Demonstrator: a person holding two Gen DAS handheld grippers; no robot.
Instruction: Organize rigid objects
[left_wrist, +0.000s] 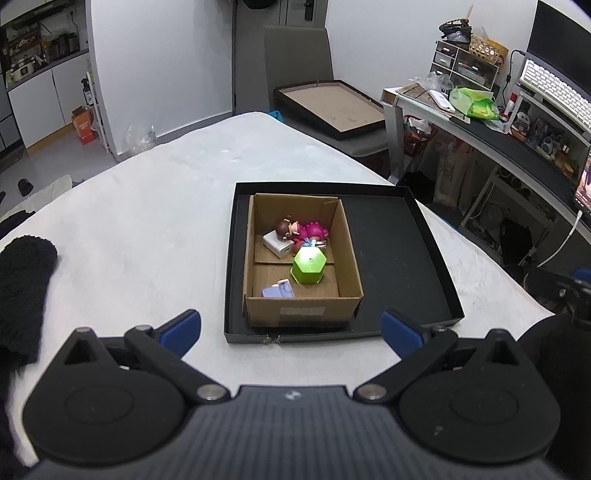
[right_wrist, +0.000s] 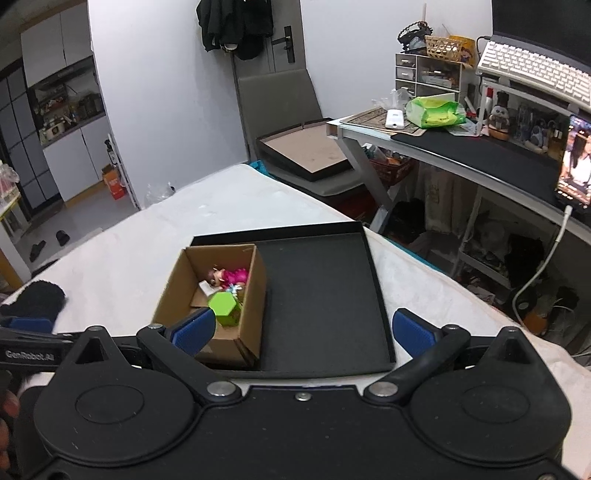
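Observation:
A brown cardboard box (left_wrist: 303, 314) stands in the left half of a shallow black tray (left_wrist: 402, 258) on the white bed. Inside lie a green hexagonal pot (left_wrist: 308, 264), a white charger (left_wrist: 276, 246), a pink doll figure (left_wrist: 303, 230) and a small lilac piece (left_wrist: 277, 291). My left gripper (left_wrist: 291, 331) is open and empty, just in front of the tray. In the right wrist view the box (right_wrist: 236, 332), the green pot (right_wrist: 223, 306) and the tray (right_wrist: 325, 302) show too. My right gripper (right_wrist: 303, 330) is open and empty above the tray's near edge.
A black fuzzy cloth (left_wrist: 22, 291) lies on the bed at the left. A grey chair with a black-framed board (left_wrist: 332, 110) stands beyond the bed. A cluttered desk (right_wrist: 480, 147) with keyboard and phone is at the right.

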